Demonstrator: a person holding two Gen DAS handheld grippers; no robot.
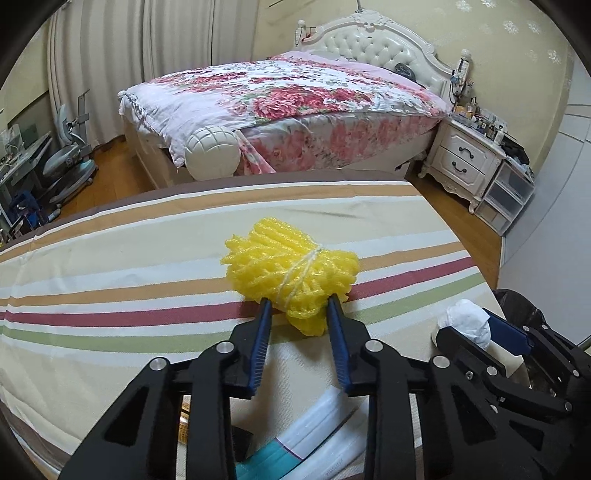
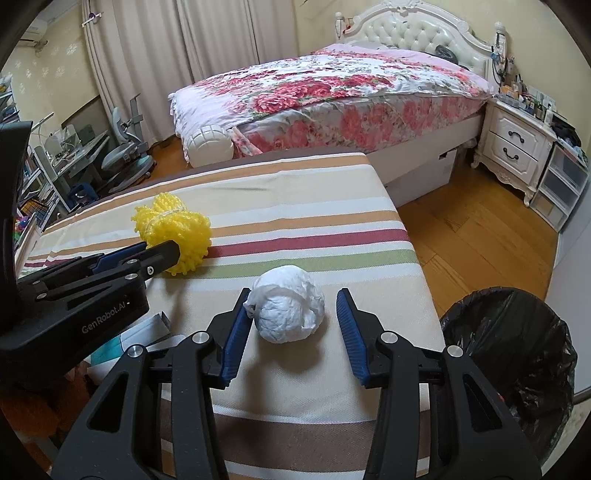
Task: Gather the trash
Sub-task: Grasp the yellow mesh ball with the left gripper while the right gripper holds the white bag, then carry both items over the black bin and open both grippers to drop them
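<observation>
A striped cloth [image 2: 295, 218] is seen covering a table, with a black-lined bin [image 2: 517, 369] beside its right edge. A yellow foam net [image 1: 295, 273] is pinched at its near end by the left gripper [image 1: 300, 305]. A crumpled white paper ball [image 2: 288, 304] is flanked by the right gripper [image 2: 293, 299], parted and not squeezing it.

White paper wad [image 2: 290, 304] between right gripper's [image 2: 291, 325] parted jaws.

Home bedroom, bed [image 2: 332, 85] with floral quilt, tufted headboard [image 2: 417, 33], white nightstand [image 2: 513, 144], curtains [image 2: 166, 55], wood floor [image 2: 472, 229]
</observation>
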